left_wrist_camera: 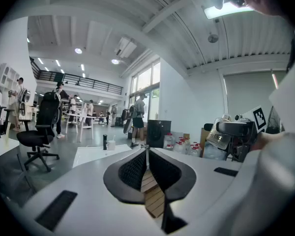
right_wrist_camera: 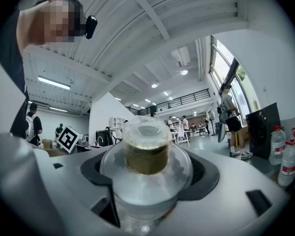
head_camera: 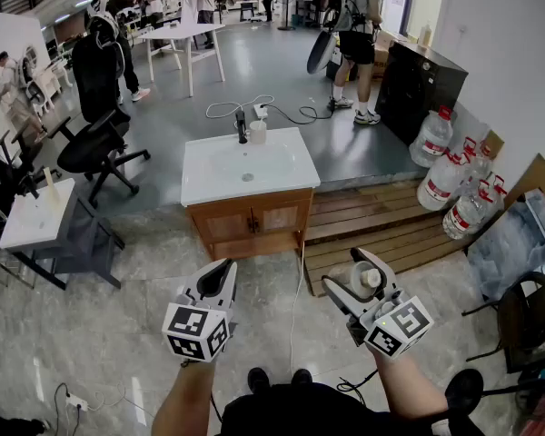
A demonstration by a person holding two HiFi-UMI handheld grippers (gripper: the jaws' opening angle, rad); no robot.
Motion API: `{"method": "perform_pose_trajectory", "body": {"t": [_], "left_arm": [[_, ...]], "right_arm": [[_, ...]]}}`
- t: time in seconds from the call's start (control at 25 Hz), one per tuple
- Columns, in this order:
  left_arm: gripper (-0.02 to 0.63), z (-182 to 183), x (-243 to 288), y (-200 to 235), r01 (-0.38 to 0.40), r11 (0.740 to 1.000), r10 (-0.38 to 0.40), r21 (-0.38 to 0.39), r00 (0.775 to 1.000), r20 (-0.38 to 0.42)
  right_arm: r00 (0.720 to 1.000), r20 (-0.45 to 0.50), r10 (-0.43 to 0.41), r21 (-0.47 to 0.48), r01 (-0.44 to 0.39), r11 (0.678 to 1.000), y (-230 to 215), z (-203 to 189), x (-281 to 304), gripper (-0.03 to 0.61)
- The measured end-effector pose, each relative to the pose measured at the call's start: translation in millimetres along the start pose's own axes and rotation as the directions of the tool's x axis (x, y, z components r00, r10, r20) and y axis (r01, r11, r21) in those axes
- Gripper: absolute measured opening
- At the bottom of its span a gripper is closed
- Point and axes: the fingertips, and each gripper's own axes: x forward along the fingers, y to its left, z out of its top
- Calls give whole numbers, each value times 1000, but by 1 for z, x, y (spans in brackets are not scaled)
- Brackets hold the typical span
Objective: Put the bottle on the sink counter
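Head view: grasps clear bottle (head_camera: 371, 280) in right gripper (head_camera: 350, 275), well short of white sink tabletop (head_camera: 209, 175). Left gripper view: shows left gripper (left_wrist_camera: 146, 150) clenched together, empty. Right gripper view: presses fingers (right_wrist_camera: 207, 175) against bottle sides.

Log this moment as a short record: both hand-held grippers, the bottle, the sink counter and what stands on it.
left hand-held gripper: jaws together, nothing between them
right hand-held gripper: closed on the bottle
bottle: clear, capped, cap end forward, not on the counter
sink counter: white top on a wooden cabinet, ahead of the person, apart from both grippers
on the counter: dark faucet and white cup at the back edge
task step: bottle not yet placed
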Motion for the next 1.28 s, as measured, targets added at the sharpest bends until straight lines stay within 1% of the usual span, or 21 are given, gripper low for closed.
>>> {"method": "perform_pose_trajectory", "body": {"t": [0.32, 0.48, 0.84, 1.04, 1.28], "left_arm": [[21, 1, 10, -17, 8, 1000, -8, 3, 1000, -12], [21, 0, 14, -29, 11, 1000, -11, 0, 1000, -12], [21, 4, 27, -66, 4, 1000, -4, 7, 1000, 5], [21, -2, 28, -83, 4, 1000, -4, 3, 1000, 4], [21, -10, 40, -84, 3, 1000, -3, -12, 1000, -8]], "right_arm": [[1000, 1, -6, 11, 6, 1000, -17, 1, -12, 353], [1000, 17, -13, 32, 12, 999, -27, 3, -24, 354], [999, 41, 31, 42, -33, 999, -42, 13, -51, 354], [999, 40, 16, 60, -19, 998, -57, 11, -70, 354], [1000, 24, 0, 67, -1, 998, -71, 3, -75, 354]]}}
